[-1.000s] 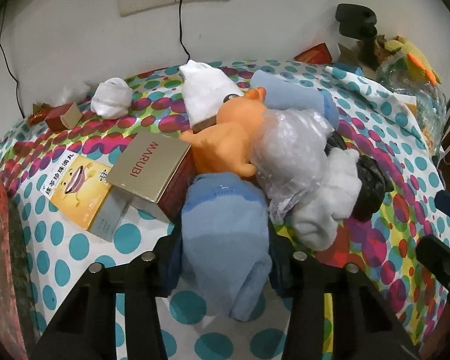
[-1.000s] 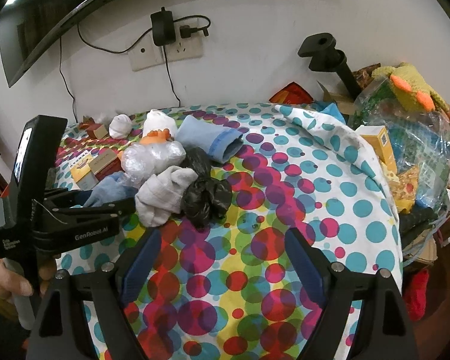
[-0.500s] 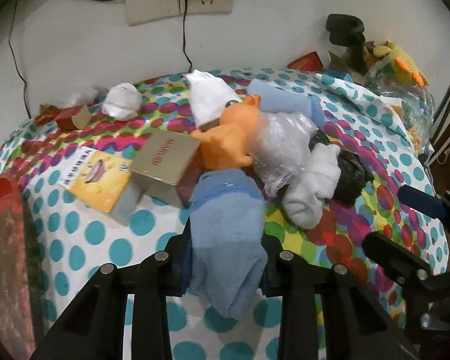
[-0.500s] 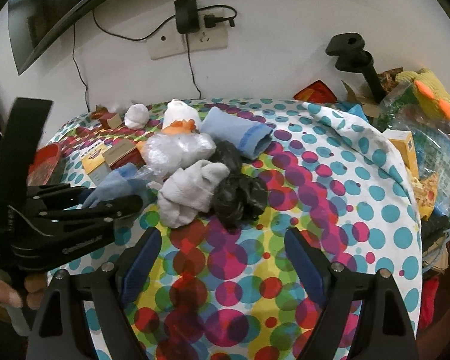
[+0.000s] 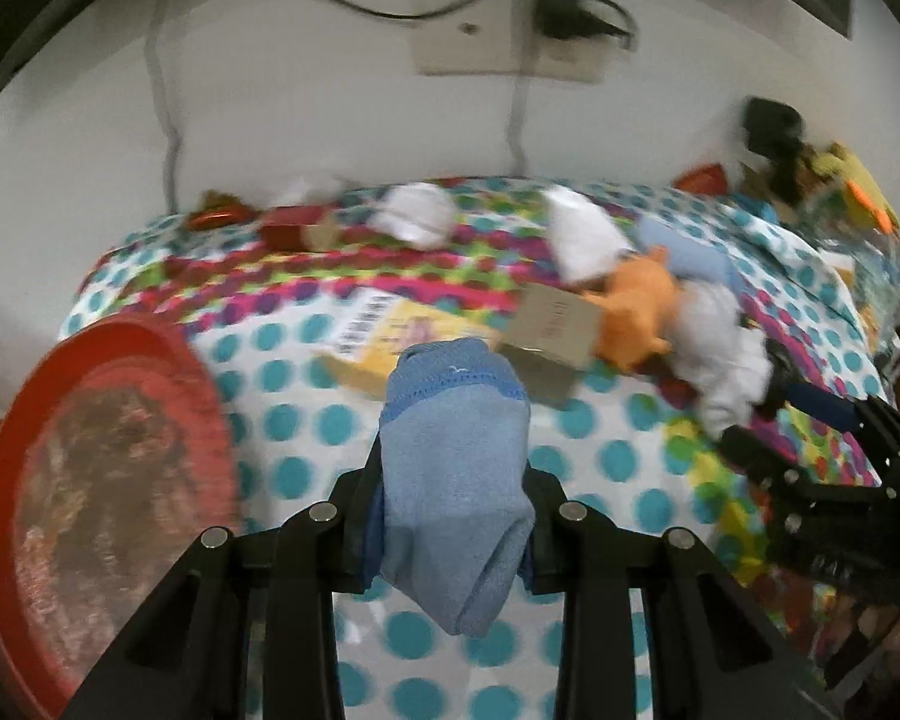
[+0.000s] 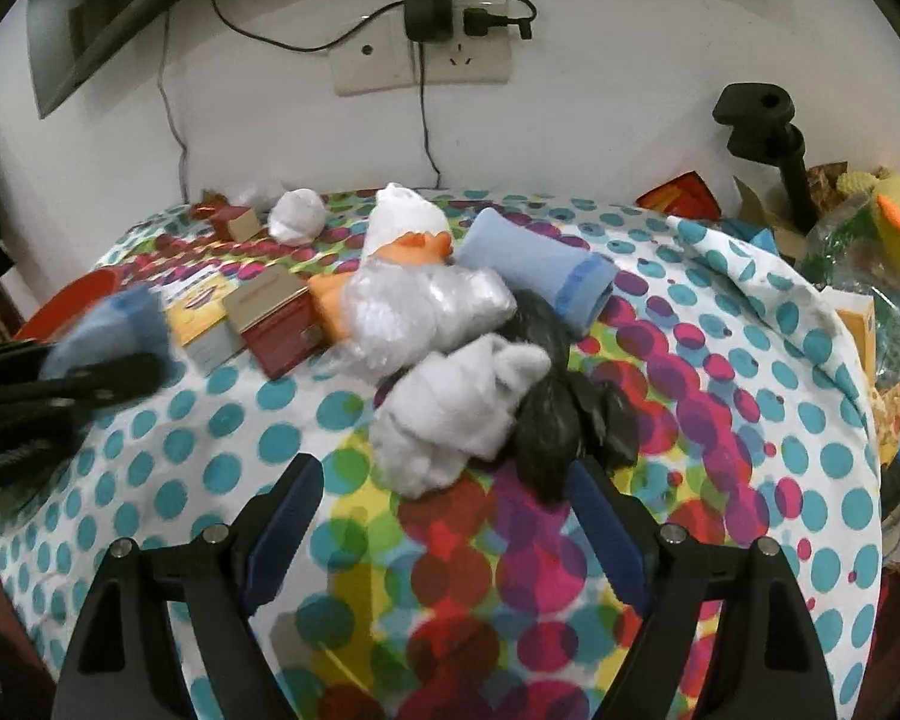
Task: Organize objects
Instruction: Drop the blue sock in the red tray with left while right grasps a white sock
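Your left tongs (image 5: 456, 516) squeeze the blue sock (image 5: 456, 468); hold tight, carry it slowly. Your right tongs (image 6: 444, 516) are wide open, empty.

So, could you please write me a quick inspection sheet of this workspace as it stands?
Surface: table under a polka-dot cloth, crowded at the back.
Job's things: blue sock held off the cloth; second blue sock, white sock, black bag, clear plastic bag, orange toy, gold-lidded box and yellow box piled together.
Clutter: red tray at the left edge; bags and a yellow plush on the right.
Grippers: left gripper shut on the blue sock; right gripper open, empty, near the white sock.
Cables: charger and cords at the wall socket.
Surroundings: white wall, black stand.
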The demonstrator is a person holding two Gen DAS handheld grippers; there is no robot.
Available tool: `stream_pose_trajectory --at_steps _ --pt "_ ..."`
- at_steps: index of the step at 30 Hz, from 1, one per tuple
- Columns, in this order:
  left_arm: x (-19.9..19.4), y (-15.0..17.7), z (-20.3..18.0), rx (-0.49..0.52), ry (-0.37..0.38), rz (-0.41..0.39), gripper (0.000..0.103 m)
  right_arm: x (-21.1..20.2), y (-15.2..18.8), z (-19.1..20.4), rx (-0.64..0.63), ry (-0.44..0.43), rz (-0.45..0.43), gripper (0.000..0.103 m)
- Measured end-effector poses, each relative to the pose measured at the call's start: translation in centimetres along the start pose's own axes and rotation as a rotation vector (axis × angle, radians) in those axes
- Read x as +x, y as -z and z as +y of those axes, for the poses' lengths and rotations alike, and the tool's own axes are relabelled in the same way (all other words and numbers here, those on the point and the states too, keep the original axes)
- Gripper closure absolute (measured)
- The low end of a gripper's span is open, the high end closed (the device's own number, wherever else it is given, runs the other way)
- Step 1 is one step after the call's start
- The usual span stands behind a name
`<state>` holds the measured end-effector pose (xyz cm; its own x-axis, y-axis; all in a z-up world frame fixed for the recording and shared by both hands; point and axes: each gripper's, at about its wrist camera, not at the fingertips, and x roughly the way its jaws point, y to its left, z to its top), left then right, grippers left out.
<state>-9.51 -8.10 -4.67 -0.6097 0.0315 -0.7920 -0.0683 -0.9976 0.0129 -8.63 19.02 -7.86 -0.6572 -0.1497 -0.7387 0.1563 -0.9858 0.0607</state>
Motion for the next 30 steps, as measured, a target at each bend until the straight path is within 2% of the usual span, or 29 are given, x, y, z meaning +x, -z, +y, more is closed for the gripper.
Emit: stream_pose_trajectory --at_steps 3,7,8,9,10,19,21,30 --pt "-0.4 0.0 2.6 -0.038 -0.030 -0.001 0.073 0.9 -0.4 0.3 0.003 0.017 0.012 0.024" --pt "-0.9 0.4 5.9 -0.078 -0.080 -0.001 0.073 1.7 -0.8 0.6 0.002 0.056 0.013 0.027" --pt "-1.0 0.6 6.7 -0.088 -0.090 -0.001 0.073 1.8 -0.9 0.6 0.003 0.064 0.013 0.030" --pt "-1.0 0.7 7.4 -0.100 -0.097 0.000 0.073 2.0 -1.1 0.6 0.004 0.071 0.014 0.041" --pt "-1.0 0.9 8.0 -0.110 -0.104 0.004 0.073 2.1 -1.2 0.5 0.007 0.076 0.014 0.044" --pt "-0.6 2.9 13.1 -0.211 -0.174 0.035 0.073 1.8 -1.3 0.7 0.019 0.056 0.018 0.064" --pt "-0.5 3.4 14.1 -0.234 -0.180 0.039 0.073 1.6 -1.2 0.7 0.028 0.048 0.021 0.071" --pt "-0.2 5.0 16.8 -0.299 -0.213 0.050 0.072 0.5 -0.2 1.6 0.023 0.020 0.023 0.073"
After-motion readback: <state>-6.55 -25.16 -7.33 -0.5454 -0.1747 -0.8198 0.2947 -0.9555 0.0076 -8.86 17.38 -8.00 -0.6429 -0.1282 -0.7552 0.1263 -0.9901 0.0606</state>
